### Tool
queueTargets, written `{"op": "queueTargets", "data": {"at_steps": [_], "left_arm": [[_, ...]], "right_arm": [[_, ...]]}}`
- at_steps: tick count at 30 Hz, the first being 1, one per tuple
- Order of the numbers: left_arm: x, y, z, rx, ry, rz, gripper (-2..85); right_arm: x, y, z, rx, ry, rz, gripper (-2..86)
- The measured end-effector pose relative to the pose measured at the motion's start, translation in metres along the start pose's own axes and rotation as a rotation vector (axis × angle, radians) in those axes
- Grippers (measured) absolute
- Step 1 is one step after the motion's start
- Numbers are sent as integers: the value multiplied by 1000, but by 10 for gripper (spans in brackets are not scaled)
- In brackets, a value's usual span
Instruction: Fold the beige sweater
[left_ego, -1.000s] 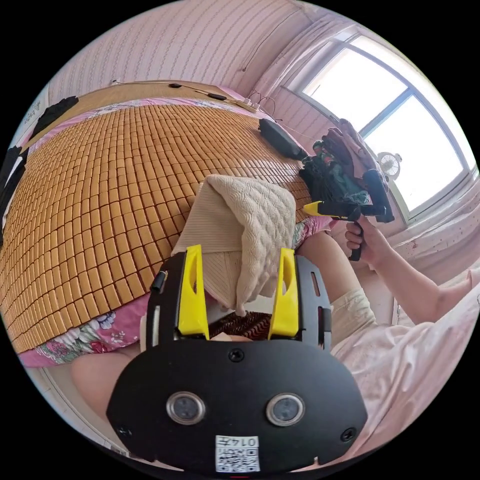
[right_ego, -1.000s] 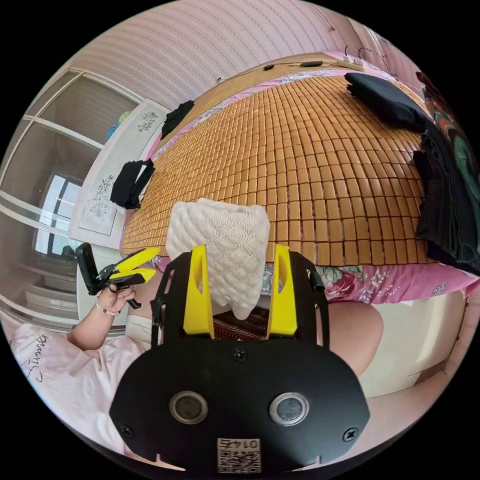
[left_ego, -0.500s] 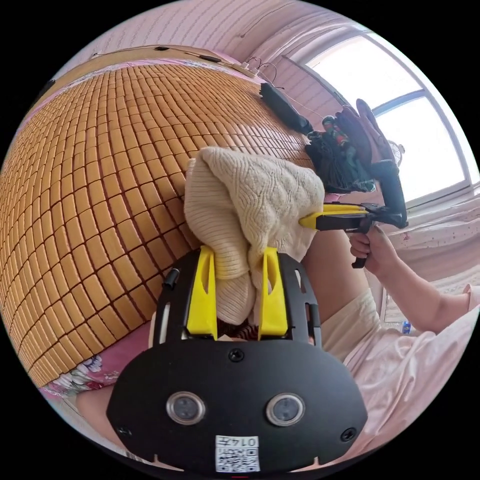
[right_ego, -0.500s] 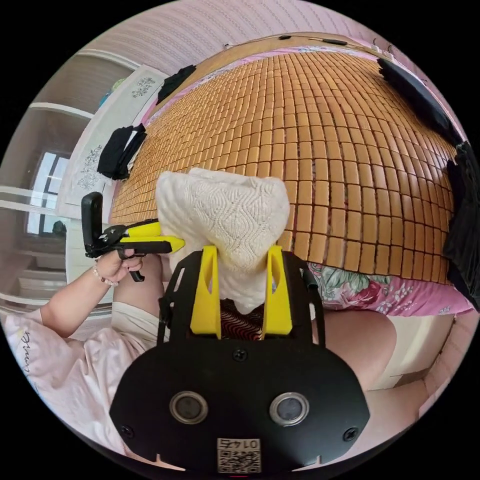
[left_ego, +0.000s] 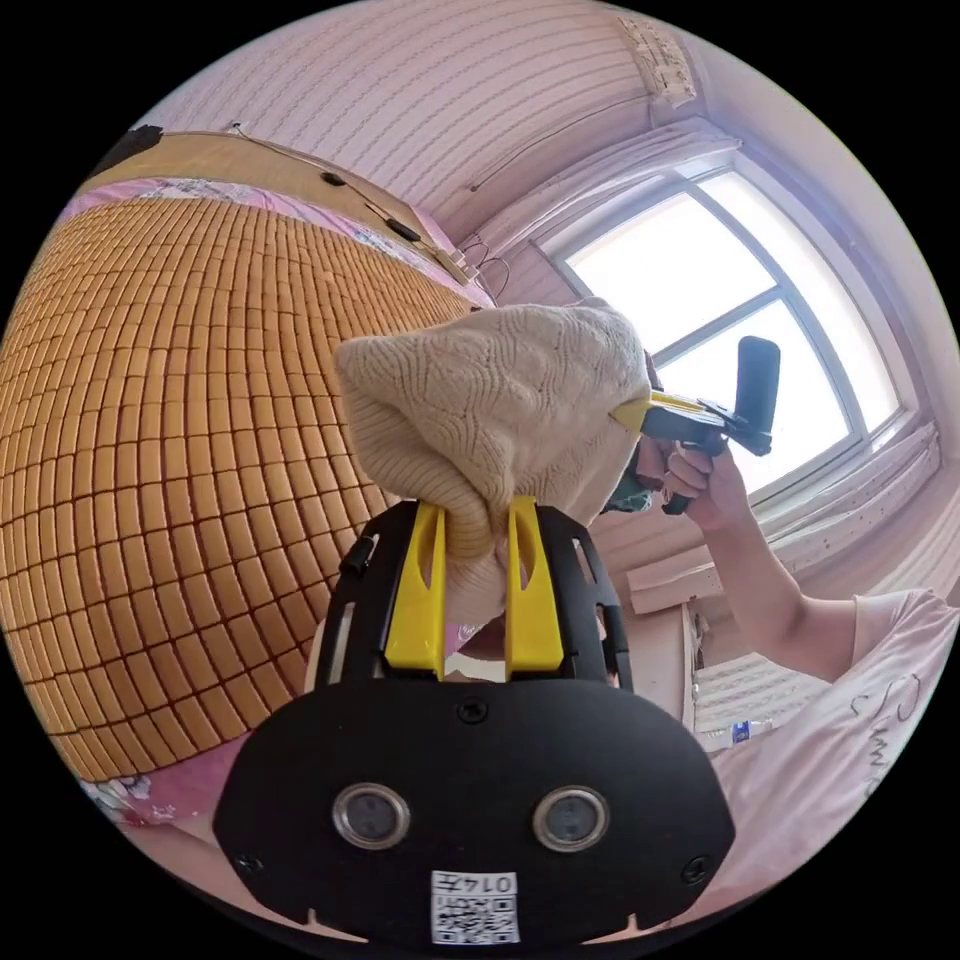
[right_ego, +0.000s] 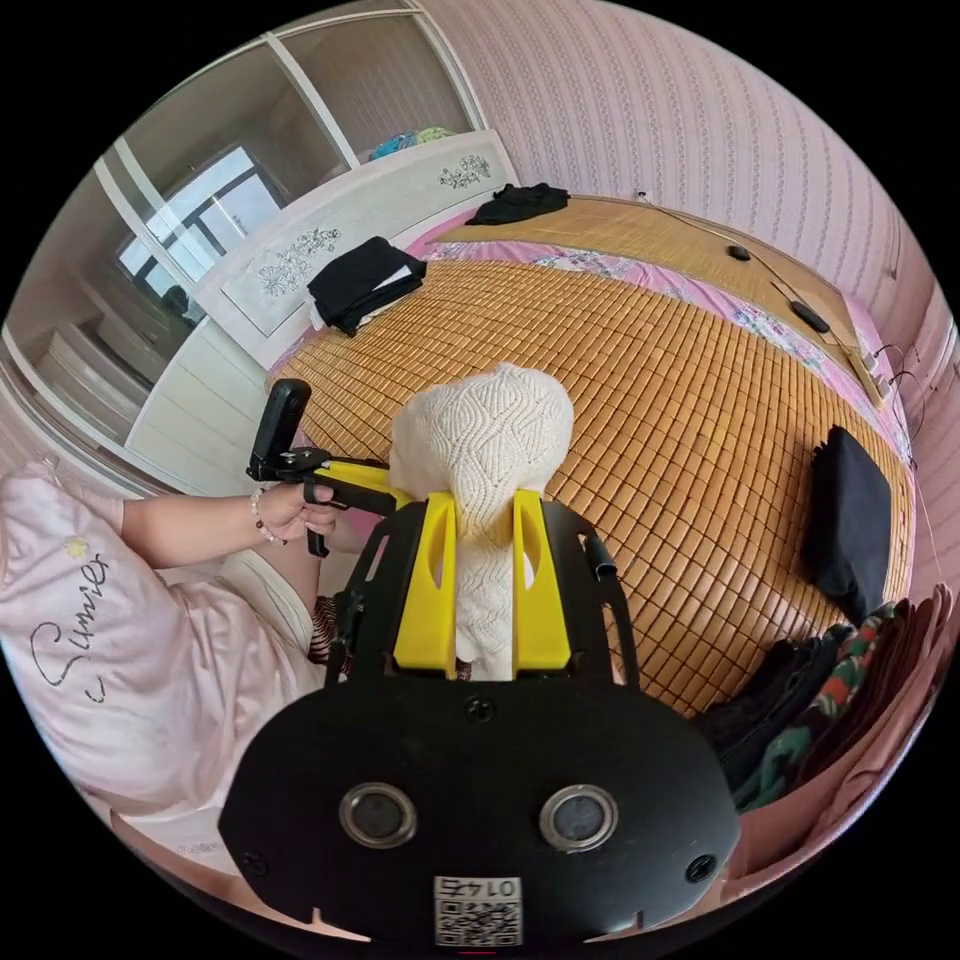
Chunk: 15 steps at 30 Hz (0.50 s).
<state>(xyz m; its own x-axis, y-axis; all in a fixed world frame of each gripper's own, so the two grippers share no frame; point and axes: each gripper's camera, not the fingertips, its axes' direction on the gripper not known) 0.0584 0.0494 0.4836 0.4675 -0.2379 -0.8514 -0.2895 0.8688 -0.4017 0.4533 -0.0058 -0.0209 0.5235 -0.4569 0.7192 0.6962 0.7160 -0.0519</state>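
The beige knit sweater (left_ego: 490, 410) hangs bunched in the air above the bamboo mat of the bed (left_ego: 170, 400). In the left gripper view, my left gripper (left_ego: 475, 510) is shut on one gathered edge of it, cloth pressed between both yellow jaws. My right gripper (left_ego: 640, 412), held in a hand (left_ego: 700, 485), pinches the sweater's far side. In the right gripper view, the sweater (right_ego: 485, 440) rises from my right gripper (right_ego: 483, 500), which is shut on it. The left gripper (right_ego: 350, 475) meets the sweater at its left side.
A folded black garment (right_ego: 850, 520) lies on the mat (right_ego: 680, 400) at the right. More black clothes (right_ego: 360, 280) rest by the headboard. A pile of mixed clothes (right_ego: 800, 690) sits at the lower right. A bright window (left_ego: 720, 320) stands behind the right gripper.
Both grippers have closed on the sweater and lifted it off the bed's edge. The jaws stood wide a second ago and now pinch the cloth. Both cameras have tilted.
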Motion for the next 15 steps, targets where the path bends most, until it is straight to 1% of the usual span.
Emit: {"op": "queueTargets", "data": {"at_steps": [1,3,4,6,7,9,10,12,13,14,15], "left_arm": [[4,-15,9,-1,13,12,89],[22,-83,53,-20,50,45,89],[29,-101,66,-26,51,63,89],[56,-178,121,-35,38,128,90],[61,-196,135,-32,41,131,90],[74,-267,201,-28,49,115,90],[77,-282,218,-31,43,122,90],[78,-338,295,-67,58,78,94],[74,-349,315,-85,73,48,96],[65,-366,354,-124,84,14,97],[54,-377,392,-162,59,10,95]], "right_arm": [[13,-13,-23,0,9,13,86],[36,-31,-58,-6,28,37,86],[54,-44,-83,-16,56,62,86],[84,-65,-118,-42,124,104,87],[105,-79,-141,-56,178,141,87],[138,-102,-170,-88,236,193,88],[162,-118,-187,-116,263,233,88],[198,-140,-203,-188,316,296,89],[217,-151,-208,-231,403,328,87],[232,-158,-211,-275,506,386,82],[237,-160,-211,-277,546,420,79]]}}
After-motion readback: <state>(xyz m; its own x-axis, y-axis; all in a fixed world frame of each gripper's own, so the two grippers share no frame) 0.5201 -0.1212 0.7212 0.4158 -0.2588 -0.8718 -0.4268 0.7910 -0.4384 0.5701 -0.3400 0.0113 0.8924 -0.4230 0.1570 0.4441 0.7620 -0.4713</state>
